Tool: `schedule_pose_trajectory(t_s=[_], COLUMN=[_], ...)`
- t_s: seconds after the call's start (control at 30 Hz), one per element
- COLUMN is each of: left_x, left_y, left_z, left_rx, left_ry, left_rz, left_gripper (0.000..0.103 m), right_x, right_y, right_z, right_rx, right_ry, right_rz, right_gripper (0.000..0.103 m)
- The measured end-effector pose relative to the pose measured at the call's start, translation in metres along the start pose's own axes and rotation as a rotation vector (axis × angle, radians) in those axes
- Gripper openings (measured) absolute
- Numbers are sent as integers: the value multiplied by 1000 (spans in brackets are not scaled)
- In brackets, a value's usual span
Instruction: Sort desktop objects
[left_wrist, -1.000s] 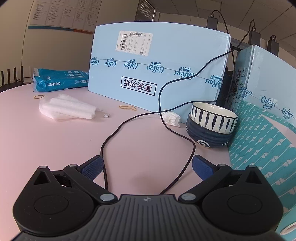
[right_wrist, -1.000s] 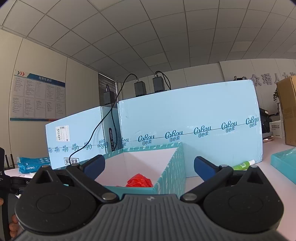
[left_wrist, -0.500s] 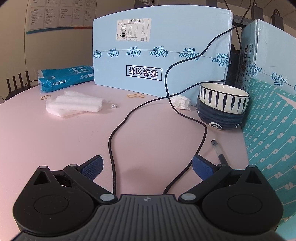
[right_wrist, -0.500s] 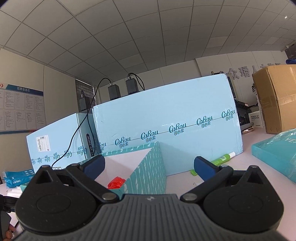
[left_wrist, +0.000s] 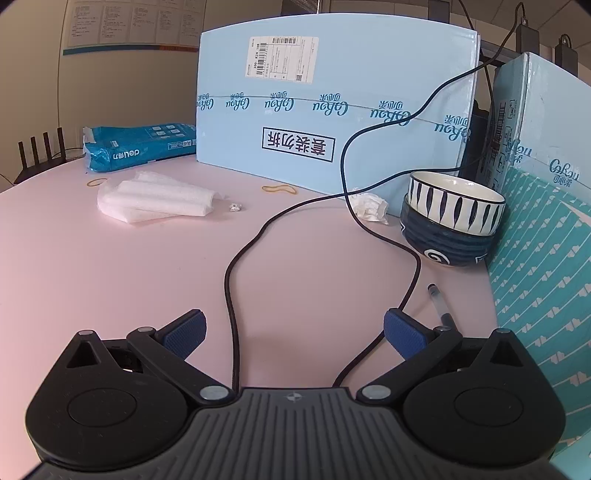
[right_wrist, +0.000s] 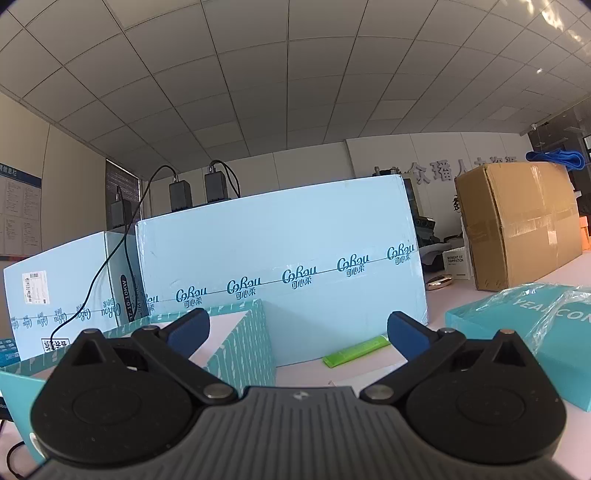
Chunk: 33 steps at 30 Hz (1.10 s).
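My left gripper (left_wrist: 293, 334) is open and empty, low over the pink table (left_wrist: 110, 266). A black cable (left_wrist: 231, 280) loops between its fingers. A pen (left_wrist: 439, 304) lies by the right finger. Two stacked striped bowls (left_wrist: 452, 218) stand ahead right, beside a crumpled tissue (left_wrist: 369, 206). A white foam roll (left_wrist: 159, 197) and rubber bands (left_wrist: 279, 189) lie further left. My right gripper (right_wrist: 297, 334) is open and empty, next to the teal patterned box (right_wrist: 240, 345). A green tube (right_wrist: 356, 350) lies ahead of it.
Large light-blue cartons (left_wrist: 332, 99) (right_wrist: 280, 273) wall the back of the table. A blue paper pack (left_wrist: 140, 147) lies far left. A teal flat box in plastic wrap (right_wrist: 546, 325) and a brown carton (right_wrist: 517, 225) are at the right.
The left gripper pulled back and tilted down, bringing the pen into view. The right gripper swung right, away from the teal box interior; the red item inside is out of sight.
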<state>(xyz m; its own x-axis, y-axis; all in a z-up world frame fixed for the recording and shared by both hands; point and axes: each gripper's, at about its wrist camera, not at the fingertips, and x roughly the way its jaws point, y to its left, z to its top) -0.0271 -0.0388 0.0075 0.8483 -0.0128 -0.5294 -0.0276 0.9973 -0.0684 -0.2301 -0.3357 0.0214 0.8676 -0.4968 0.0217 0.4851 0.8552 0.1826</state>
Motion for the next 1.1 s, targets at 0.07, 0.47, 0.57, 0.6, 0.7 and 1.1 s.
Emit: schedule_pose_trajectory(t_s=[0.07, 0.47, 0.57, 0.6, 0.7, 1.1], left_x=[0, -8, -10, -10, -11, -11], left_y=[0, 1, 2, 2, 3, 6], left_z=[0, -1, -1, -1, -1, -2], left_rx=[2, 3, -3, -5, -9, -26], left_ry=[-1, -51, -58, -59, -64, -65], left_rz=[-3, -44, -59, -62, -67, -74], left_gripper=[103, 103, 103, 103, 103, 103], right_x=[-2, 2, 4, 5, 5, 3], right_y=[3, 4, 5, 5, 4, 4], right_z=[0, -1, -1, -1, 0, 1], right_rx=[-32, -100, -104, -104, -96, -84], right_ry=[-15, -22, -2, 3, 14, 14], right_rz=[-30, -92, -87, -87, -74, -103], right_gripper=[103, 103, 103, 103, 103, 103])
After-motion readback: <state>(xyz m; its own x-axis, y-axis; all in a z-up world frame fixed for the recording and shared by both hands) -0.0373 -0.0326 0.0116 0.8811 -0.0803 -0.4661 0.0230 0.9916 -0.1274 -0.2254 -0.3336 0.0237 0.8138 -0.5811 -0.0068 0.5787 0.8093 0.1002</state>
